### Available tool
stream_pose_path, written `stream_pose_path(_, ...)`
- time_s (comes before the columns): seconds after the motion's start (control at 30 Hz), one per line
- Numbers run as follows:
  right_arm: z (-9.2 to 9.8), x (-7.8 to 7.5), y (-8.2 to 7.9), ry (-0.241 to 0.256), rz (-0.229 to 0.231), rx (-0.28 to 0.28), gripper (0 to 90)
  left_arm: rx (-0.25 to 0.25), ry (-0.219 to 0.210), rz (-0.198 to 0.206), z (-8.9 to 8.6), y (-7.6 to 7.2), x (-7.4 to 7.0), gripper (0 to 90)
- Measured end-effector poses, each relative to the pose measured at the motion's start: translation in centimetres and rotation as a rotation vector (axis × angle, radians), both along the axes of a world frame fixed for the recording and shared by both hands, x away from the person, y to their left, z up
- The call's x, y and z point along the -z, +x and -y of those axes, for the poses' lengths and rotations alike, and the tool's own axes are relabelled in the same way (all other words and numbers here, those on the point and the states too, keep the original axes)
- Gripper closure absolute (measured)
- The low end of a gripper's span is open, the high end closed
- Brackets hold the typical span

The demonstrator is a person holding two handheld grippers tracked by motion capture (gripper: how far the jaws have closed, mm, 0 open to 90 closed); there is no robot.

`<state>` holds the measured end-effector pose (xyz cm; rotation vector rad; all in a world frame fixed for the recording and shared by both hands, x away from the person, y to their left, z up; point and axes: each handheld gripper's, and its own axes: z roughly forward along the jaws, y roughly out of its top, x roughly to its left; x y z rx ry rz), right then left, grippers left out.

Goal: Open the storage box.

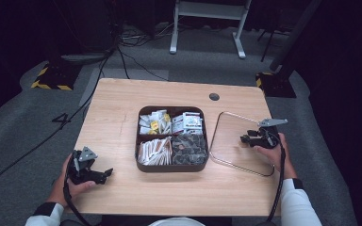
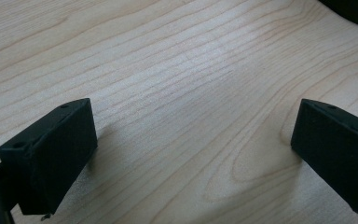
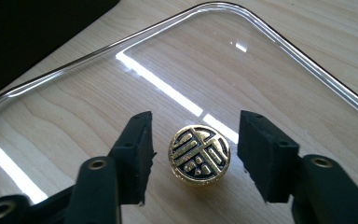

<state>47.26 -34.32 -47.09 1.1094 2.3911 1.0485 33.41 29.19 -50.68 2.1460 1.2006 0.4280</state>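
right gripper (image 3: 196, 156): I had it spread, jaws either side of the gold knob (image 3: 199, 155), not touching it
knob: sat between my right jaws, on the clear glass lid (image 3: 279, 42)
left gripper (image 2: 191, 154): released, jaws wide over bare table (image 2: 168, 70)
divided box (image 1: 171, 166): lay between both grippers

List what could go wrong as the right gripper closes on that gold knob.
1. The right gripper is open, jaws either side of the small round gold knob; on so small a knob the grip may slip or twist.
2. The clear lid hangs from that one knob, so it may tilt when lifted.
3. The filled compartment tray lies close beside the lid; a swinging edge might strike it.
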Motion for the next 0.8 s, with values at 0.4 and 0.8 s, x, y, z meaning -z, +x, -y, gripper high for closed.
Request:
stream_pose_path(0.4,-1.0,-1.6,-0.2,0.040,0.043,0.017,31.2,0.005,0.002,-0.002,0.0,0.0,0.0,0.3)
stream_pose_path(0.8,-3.8,-3.3,-0.7,0.053,0.085,-0.017,30.0,0.005,0.002,-0.002,0.0,0.0,0.0,0.3)
